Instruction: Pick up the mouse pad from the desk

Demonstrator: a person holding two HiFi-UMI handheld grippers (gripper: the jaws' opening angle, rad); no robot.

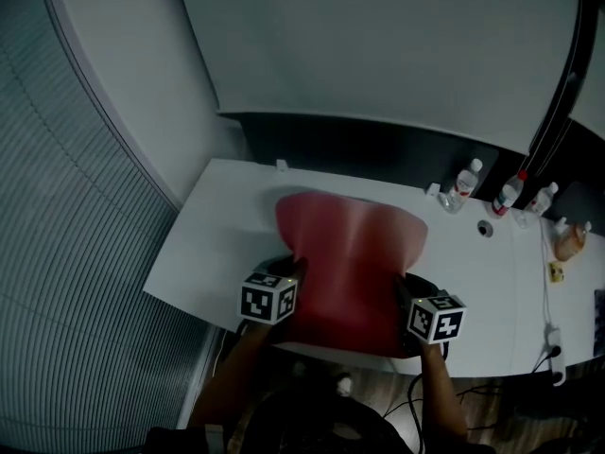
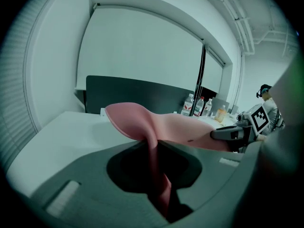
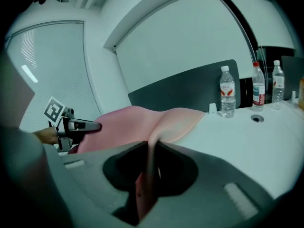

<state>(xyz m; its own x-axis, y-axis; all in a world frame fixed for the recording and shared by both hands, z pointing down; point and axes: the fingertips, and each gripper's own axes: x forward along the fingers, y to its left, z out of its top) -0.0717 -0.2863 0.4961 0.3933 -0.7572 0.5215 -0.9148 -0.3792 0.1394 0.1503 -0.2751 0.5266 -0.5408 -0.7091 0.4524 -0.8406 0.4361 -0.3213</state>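
Observation:
A large pink-red mouse pad (image 1: 352, 263) sags between my two grippers above the white desk (image 1: 217, 225). Its near edge is raised while its far edge still curls down toward the desk. My left gripper (image 1: 295, 274) is shut on the pad's near left edge, and the pad (image 2: 156, 132) runs straight into its closed jaws. My right gripper (image 1: 401, 289) is shut on the near right edge, where the pad (image 3: 142, 122) is pinched the same way. Each gripper shows in the other's view: the right gripper (image 2: 228, 134) and the left gripper (image 3: 90, 126).
Three water bottles (image 1: 465, 182) stand at the desk's back right by a dark partition (image 1: 378, 149). A grommet hole (image 1: 485, 227), small items (image 1: 570, 239) and a cable (image 1: 548, 291) lie at the right. A ribbed wall (image 1: 76, 253) borders the left.

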